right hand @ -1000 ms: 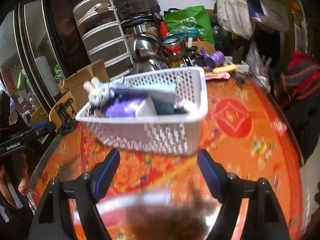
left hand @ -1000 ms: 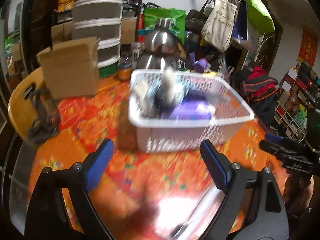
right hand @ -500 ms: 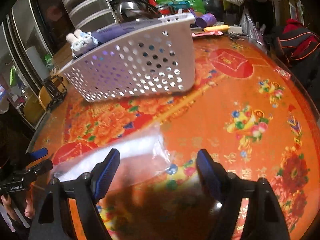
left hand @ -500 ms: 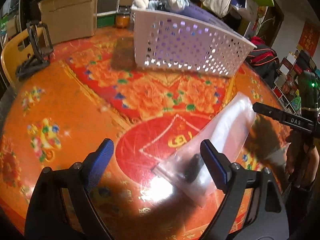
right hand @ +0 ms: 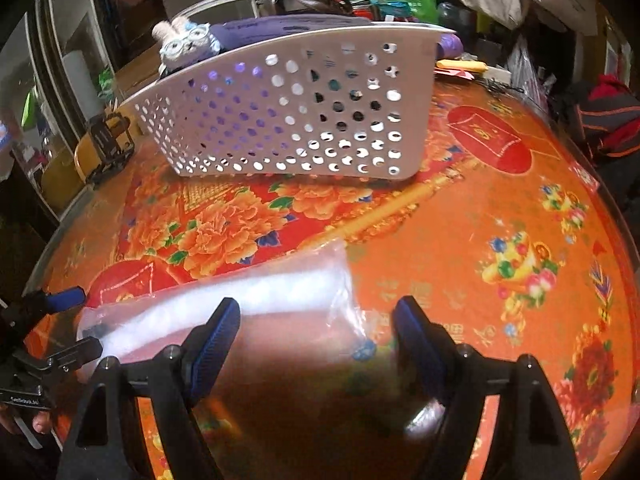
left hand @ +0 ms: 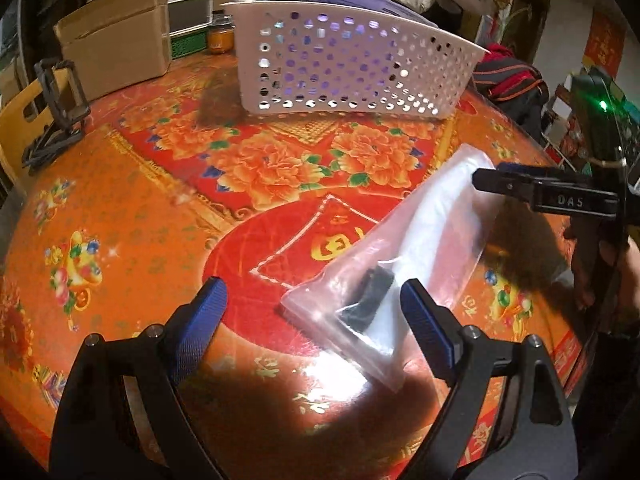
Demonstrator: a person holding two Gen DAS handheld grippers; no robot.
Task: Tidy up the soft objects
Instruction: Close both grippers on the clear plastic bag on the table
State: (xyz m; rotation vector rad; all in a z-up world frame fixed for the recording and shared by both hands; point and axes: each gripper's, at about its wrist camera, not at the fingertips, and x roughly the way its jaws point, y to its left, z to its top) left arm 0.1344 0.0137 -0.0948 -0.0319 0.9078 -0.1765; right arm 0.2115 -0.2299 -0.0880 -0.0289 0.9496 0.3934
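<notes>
1. A clear plastic bag (left hand: 416, 248) with white soft filling and a small black item inside lies flat on the orange floral tabletop (left hand: 132, 216).
2. The left gripper (left hand: 314, 320) hovers over the bag's near end, fingers wide apart.
3. The right gripper (right hand: 316, 332) sits over the other end, fingers apart too.
4. Beyond stands a white perforated basket (right hand: 304, 120) with a plush toy (right hand: 188, 46) peeking out.

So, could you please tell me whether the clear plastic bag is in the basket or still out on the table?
Out. The clear plastic bag lies flat on the table, apart from the white basket.
</notes>
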